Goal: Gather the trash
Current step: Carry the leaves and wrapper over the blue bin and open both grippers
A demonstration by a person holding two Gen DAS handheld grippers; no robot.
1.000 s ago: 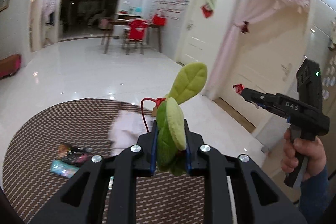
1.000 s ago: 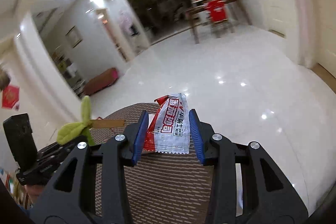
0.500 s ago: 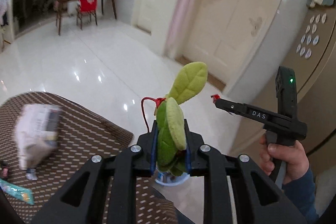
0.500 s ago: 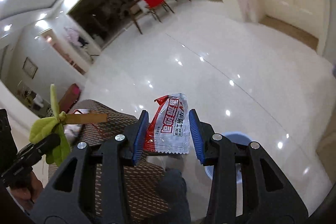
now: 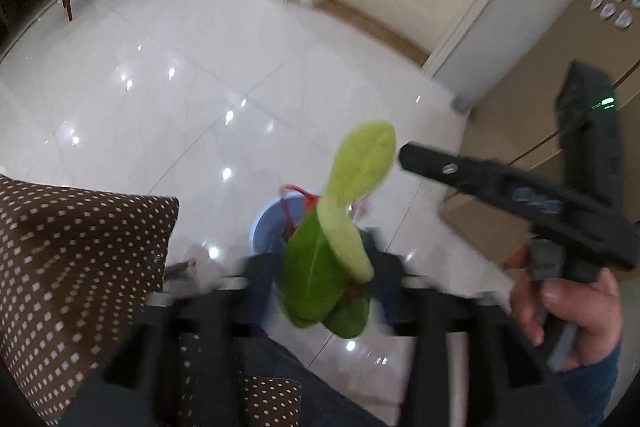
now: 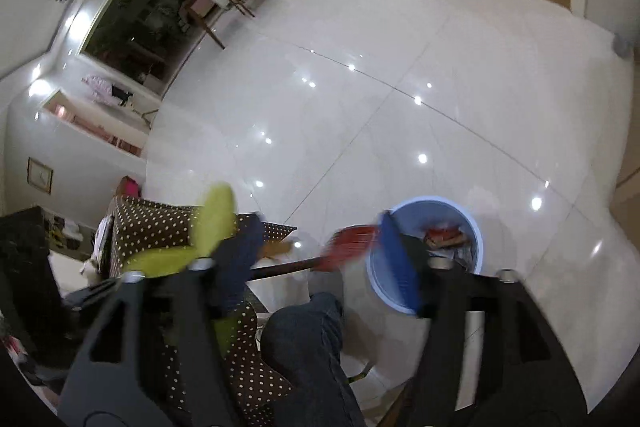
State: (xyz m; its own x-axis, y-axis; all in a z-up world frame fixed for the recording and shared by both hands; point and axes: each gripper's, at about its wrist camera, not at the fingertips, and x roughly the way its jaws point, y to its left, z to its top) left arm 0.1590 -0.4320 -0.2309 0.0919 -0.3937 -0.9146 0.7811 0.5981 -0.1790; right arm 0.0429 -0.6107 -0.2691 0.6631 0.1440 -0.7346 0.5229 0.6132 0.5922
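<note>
Two blurred views are all I have, and my left gripper (image 5: 320,267) suffers most: its fingers are smeared, so I read their edges only roughly. Its jaws are opening, and the green leaf toy (image 5: 324,267) sits between them; whether the pads touch it I cannot tell. That toy shows dark green lower leaves, a pale yellow-green leaf standing up, and a red cord at its stem. To its left the brown dotted tablecloth (image 5: 72,267) hangs at a corner, and a denim-clad knee (image 5: 280,359) fills the space below. Directly behind the toy, the pale blue bin (image 5: 264,223) stands on the glossy white floor (image 5: 200,87), its rim largely hidden by leaves. Open tile stretches around it toward the doorways.

On my right, a hand (image 5: 568,311) holds the right gripper (image 6: 316,259), whose jaws are also opening and stand wide. The red snack wrapper (image 6: 348,247) is a streak between them, close to the right blue pad (image 6: 396,263), just left of the bin's rim (image 6: 476,239). Inside the bin I make out red and pale litter, partly covered by the finger.
</note>
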